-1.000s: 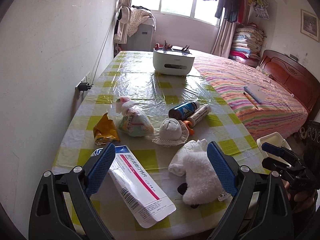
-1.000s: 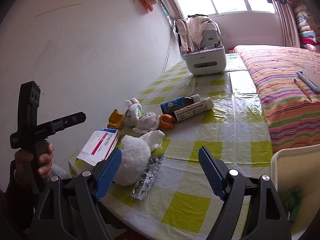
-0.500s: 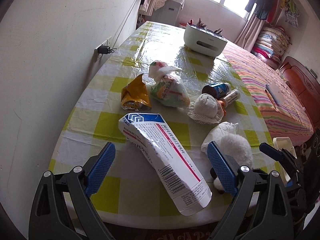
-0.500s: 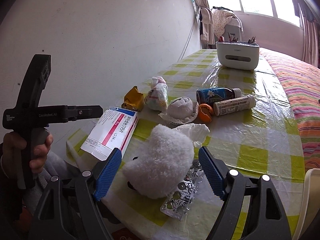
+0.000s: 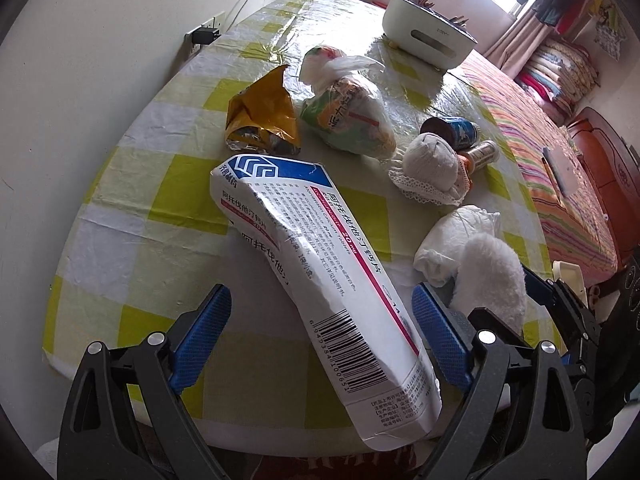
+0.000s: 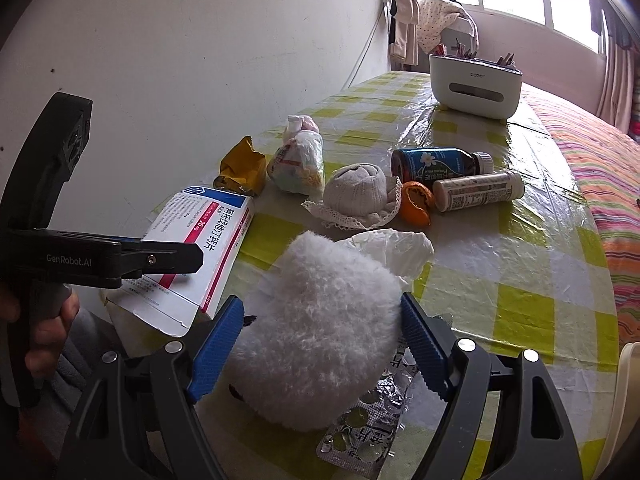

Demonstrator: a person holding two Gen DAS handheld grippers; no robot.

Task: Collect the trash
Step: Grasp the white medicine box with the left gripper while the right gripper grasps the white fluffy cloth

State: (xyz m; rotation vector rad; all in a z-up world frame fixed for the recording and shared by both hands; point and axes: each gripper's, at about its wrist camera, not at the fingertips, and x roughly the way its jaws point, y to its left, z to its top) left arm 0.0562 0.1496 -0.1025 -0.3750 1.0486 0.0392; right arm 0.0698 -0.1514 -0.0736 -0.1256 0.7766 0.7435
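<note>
On the near edge of the yellow-and-white checked table, your left gripper has its blue-padded jaws spread wide on either side of a crushed white medicine box, touching neither face. The box lies flat, its barcoded end hanging past the table edge toward you. Your right gripper is also spread apart, its pads flanking a fluffy white item; whether they press into the fluff you cannot tell. That item rests on a silver blister pack, with a crumpled white tissue just behind it. Farther back lie a torn yellow foil wrapper, a knotted plastic bag of scraps, a rolled lace-trimmed sock, an orange peel, and two bottles on their sides. A white organiser box stands well apart near the far end.
</note>
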